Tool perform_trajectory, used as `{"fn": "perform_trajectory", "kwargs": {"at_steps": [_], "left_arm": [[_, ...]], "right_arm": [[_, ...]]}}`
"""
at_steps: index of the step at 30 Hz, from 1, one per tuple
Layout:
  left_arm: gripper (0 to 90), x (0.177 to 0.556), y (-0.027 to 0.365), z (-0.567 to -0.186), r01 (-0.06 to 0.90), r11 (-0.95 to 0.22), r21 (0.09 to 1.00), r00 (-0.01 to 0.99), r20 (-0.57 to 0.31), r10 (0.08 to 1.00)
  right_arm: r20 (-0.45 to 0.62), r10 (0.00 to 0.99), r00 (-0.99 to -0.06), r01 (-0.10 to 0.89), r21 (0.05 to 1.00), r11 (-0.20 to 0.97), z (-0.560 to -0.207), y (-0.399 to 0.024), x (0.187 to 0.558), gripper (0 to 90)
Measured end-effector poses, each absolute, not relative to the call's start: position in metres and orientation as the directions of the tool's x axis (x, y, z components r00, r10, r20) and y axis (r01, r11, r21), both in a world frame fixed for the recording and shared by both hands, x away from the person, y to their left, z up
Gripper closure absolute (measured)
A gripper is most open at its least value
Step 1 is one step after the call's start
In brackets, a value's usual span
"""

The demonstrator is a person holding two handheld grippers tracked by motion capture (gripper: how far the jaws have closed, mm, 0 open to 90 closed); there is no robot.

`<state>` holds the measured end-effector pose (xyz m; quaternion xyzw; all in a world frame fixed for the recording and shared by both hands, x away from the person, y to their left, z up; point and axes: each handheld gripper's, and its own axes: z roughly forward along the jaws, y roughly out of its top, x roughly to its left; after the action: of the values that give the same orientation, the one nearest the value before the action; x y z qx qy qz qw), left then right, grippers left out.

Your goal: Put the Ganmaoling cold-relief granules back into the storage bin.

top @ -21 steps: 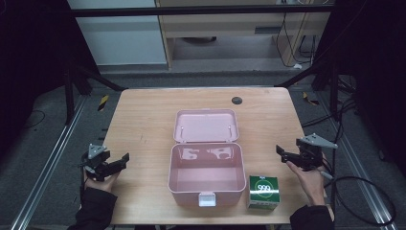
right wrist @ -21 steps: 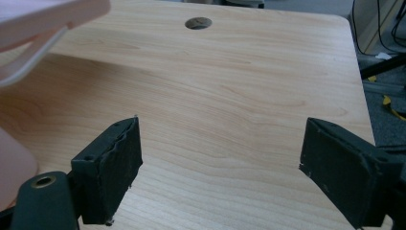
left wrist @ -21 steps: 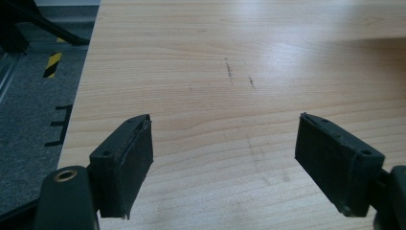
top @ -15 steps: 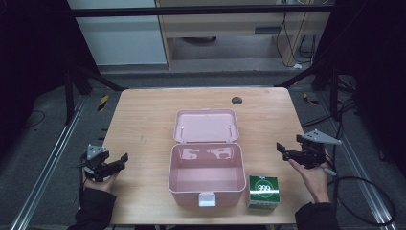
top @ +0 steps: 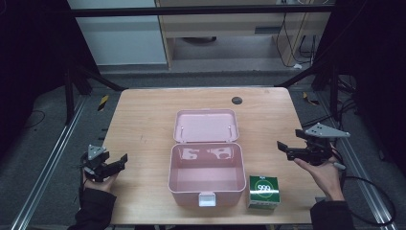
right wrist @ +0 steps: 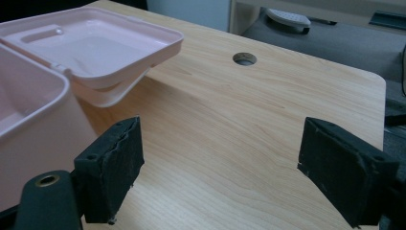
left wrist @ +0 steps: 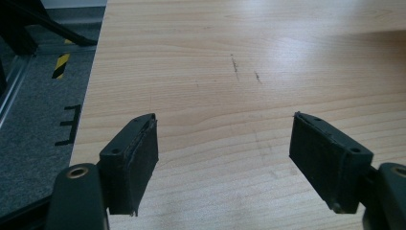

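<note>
One pink box (top: 205, 170) stands open mid-counter (top: 143, 120), lid back, between the two grippers and well apart from both. One green carton (top: 263, 191) sits just beside its right front corner, near the right gripper (top: 286, 148). The fingers (left wrist: 134, 158) of the left gripper (top: 119, 162) and those of the right gape wide, holding nothing.

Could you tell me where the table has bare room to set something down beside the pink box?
Bare wood lies between the left gripper and the pink box, and on the table behind the open lid, up to the round hole. It is tighter at the front right, where the green carton stands beside the box below the right gripper.
</note>
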<state>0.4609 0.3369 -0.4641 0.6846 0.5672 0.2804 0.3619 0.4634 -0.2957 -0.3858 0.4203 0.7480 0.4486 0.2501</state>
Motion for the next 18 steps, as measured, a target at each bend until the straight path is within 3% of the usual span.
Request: {"fn": "perform_trajectory", "kwargs": {"at_steps": [18], "left_arm": [[24.0,0.463,0.333,-0.468,0.593,-0.130,0.795,0.213,0.001,0.977]], "right_arm": [[-0.108,0.701,-0.705,0.400,0.756,0.518,-0.369,-0.269,0.454,12.1]]}}
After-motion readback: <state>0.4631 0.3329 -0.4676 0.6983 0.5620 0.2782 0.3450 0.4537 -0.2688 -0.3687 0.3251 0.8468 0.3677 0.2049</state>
